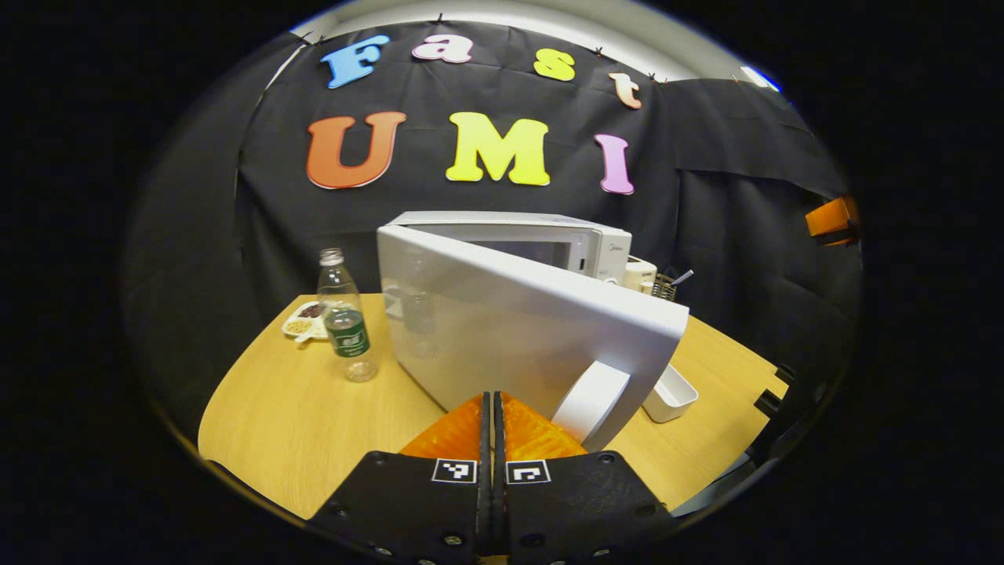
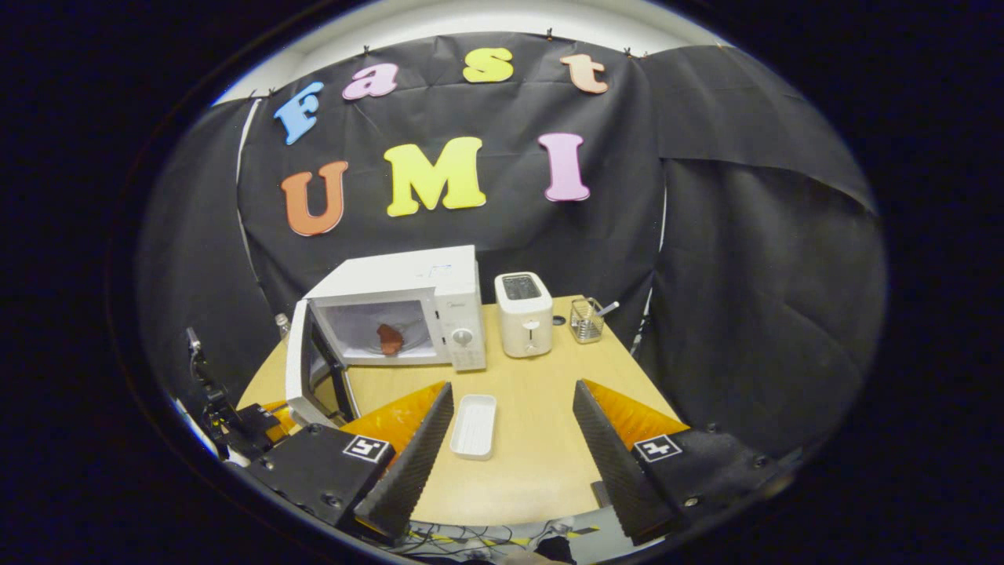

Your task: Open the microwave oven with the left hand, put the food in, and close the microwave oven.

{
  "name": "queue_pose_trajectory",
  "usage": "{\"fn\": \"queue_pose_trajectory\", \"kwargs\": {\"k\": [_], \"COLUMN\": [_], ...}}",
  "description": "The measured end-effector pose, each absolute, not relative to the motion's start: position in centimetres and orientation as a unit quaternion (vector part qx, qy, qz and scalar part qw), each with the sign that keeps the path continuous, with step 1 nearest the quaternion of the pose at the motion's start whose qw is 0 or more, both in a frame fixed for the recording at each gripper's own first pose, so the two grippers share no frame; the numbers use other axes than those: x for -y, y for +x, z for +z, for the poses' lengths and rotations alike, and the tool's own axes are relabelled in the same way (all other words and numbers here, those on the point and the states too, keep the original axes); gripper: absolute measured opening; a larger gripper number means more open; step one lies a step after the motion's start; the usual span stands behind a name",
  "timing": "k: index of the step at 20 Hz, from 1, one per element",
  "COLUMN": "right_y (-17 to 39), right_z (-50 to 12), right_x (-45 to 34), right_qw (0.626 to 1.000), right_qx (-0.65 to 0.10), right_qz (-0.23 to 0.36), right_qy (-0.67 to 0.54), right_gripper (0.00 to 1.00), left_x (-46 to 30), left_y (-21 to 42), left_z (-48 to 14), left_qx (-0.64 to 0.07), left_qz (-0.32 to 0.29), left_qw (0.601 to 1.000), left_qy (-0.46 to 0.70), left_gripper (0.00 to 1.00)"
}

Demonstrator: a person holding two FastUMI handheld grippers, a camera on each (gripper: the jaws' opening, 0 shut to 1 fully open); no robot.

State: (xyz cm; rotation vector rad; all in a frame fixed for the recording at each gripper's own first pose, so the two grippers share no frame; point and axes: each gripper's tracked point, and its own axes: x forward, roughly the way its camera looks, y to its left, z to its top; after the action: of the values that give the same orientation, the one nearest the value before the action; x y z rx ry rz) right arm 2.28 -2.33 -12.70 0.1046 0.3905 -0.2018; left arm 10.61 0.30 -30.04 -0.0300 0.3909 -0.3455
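While my left gripper (image 1: 492, 408) has its fingers pressed together just before the microwave door (image 1: 518, 329), its handle (image 1: 592, 400) sits beside them. My right gripper (image 2: 510, 424) is spread, with the food (image 2: 389, 339) inside the microwave (image 2: 408, 314) ahead, beyond the white tray (image 2: 474, 425).

Left gripper (image 1: 492, 408) fingers pressed together, level; right gripper (image 2: 514, 408) fingers spread wide.

Black gripper bodies, the left gripper (image 1: 492, 408) and right gripper (image 2: 510, 439), each carry two square black-and-white coded markers, round screws and ridged finger faces.
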Motion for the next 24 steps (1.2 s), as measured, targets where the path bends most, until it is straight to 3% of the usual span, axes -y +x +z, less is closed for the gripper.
{"fn": "queue_pose_trajectory", "kwargs": {"k": [8, 24], "right_y": [3.3, 5.7], "right_z": [-12.6, -14.1], "right_x": [7.2, 14.5], "right_qw": [0.968, 0.957], "right_qx": [-0.197, -0.222], "right_qz": [-0.142, -0.175], "right_qy": [0.056, 0.061], "right_gripper": [0.98, 0.98], "left_x": [8.7, 15.4], "left_y": [16.0, 28.5], "left_z": [-29.4, -29.0], "left_qx": [-0.183, -0.176], "left_qz": [-0.247, -0.206], "left_qw": [0.951, 0.962], "left_qy": [-0.013, -0.042], "left_gripper": [0.0, 0.0]}}
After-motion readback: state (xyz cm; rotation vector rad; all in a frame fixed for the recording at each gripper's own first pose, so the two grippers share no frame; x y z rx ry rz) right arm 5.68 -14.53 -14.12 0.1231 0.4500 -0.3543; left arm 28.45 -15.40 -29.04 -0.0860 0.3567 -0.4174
